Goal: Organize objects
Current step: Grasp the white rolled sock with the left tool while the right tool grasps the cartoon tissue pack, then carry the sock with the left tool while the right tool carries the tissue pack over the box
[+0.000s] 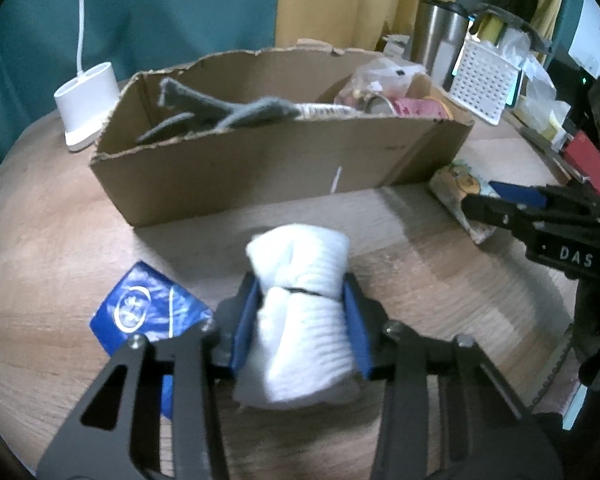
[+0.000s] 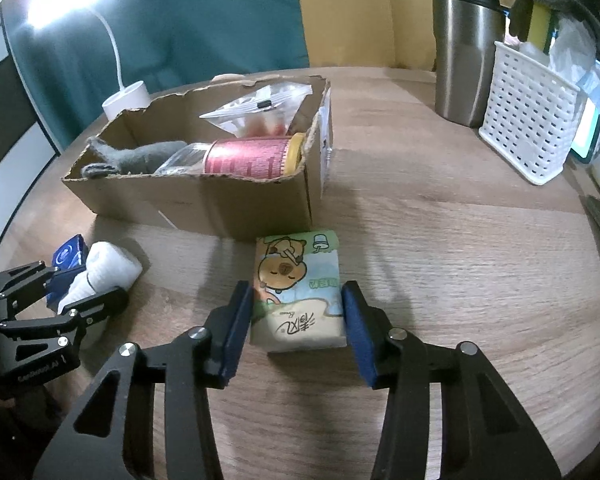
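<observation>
One white rolled cloth (image 1: 300, 312) sits clamped in the left gripper (image 1: 302, 320); one cartoon-printed tissue pack (image 2: 298, 292) lies between the right gripper (image 2: 298, 320)'s parted jaws.

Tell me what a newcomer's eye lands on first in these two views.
First, the white rolled cloth clamped in the left gripper, low on the wooden table in front of the torn cardboard box. Next, the cartoon tissue pack lying between the right gripper's fingers, just off the box's corner. Inside the box, a red can lies beside grey fabric.
</observation>
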Demonstrator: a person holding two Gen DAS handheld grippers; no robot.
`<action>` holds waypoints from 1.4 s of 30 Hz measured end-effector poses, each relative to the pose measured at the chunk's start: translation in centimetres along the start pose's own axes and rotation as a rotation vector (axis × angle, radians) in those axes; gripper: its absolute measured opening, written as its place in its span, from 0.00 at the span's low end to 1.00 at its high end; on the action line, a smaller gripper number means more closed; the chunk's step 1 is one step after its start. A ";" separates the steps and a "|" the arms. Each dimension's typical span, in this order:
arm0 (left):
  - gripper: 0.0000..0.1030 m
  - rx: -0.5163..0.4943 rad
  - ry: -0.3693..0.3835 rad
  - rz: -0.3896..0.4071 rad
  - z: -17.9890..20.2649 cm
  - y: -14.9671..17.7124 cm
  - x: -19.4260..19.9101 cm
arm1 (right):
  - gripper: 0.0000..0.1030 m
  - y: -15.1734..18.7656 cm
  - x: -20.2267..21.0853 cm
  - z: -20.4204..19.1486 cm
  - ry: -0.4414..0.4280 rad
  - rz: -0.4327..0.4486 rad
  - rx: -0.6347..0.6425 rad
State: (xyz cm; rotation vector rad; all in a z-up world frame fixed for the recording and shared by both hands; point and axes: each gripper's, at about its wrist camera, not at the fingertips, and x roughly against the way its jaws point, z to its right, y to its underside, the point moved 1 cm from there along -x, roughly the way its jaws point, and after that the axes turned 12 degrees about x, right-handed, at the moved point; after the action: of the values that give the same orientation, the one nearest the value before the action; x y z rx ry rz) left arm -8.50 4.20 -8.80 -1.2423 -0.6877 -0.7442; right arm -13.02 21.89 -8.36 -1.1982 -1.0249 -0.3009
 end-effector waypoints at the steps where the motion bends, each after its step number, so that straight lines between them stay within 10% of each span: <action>1: 0.40 -0.002 0.003 0.006 0.0 -0.1 0.2 | 0.47 0.0 0.1 -0.1 0.001 0.002 0.005; 42: 0.40 0.119 0.059 0.206 -6.2 -3.8 8.1 | 0.47 -5.6 5.2 -7.4 -0.055 0.122 0.137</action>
State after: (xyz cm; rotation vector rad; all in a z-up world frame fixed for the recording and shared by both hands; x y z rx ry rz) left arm -6.49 -3.41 -1.31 -1.1572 -0.5389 -0.5597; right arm -10.35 14.83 -0.86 -1.1449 -0.9986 -0.1008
